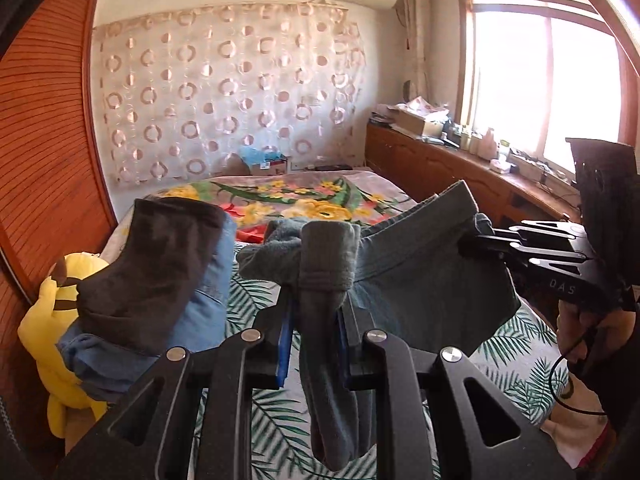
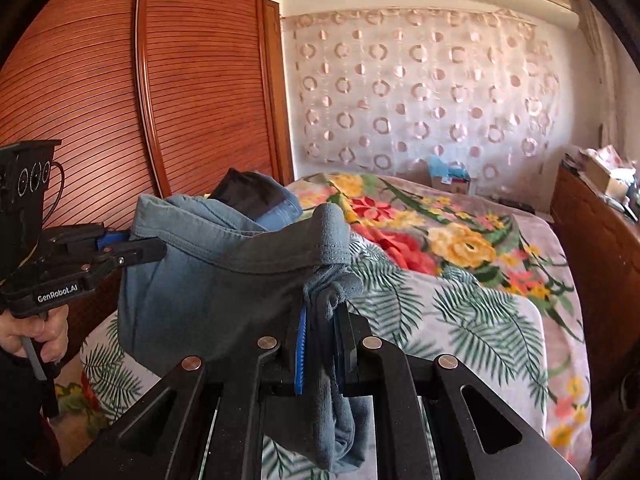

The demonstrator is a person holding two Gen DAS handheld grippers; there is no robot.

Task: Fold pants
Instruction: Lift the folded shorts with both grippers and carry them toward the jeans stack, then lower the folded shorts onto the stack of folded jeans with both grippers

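While both grippers hold the pants (image 1: 400,280) up off the bed (image 1: 512,344), the garment hangs as a slack span between them, so no crease has been laid on the mattress.

Left gripper (image 1: 318,332): jaws narrowed hard on a bunched roll of grey-blue cloth, which passes between the blue pads and dangles below the fingers at the near edge of the view. Right gripper (image 2: 322,344): likewise clamped on a gathered wad of the same fabric, a small knot of cloth standing above the pads and the rest drooping down. Each wrist view shows the other tool pinching the opposite end of the span.

Position of pants: in the air over the near part of the bed, above the leaf-print sheet, not resting on it as far as I can tell. What looks like the waistband edge runs along the top of the span.

Also noted: a pile of darker and denim clothes (image 1: 160,280) at the left, beside a yellow plush toy (image 1: 52,320); a floral blanket (image 1: 304,200) covers the far part of the bed.

Progress, judged: early to middle. The garment seems gathered or doubled, but I cannot tell whether the legs are already aligned. Left to do: lay it flat, fold it over, and smooth it.
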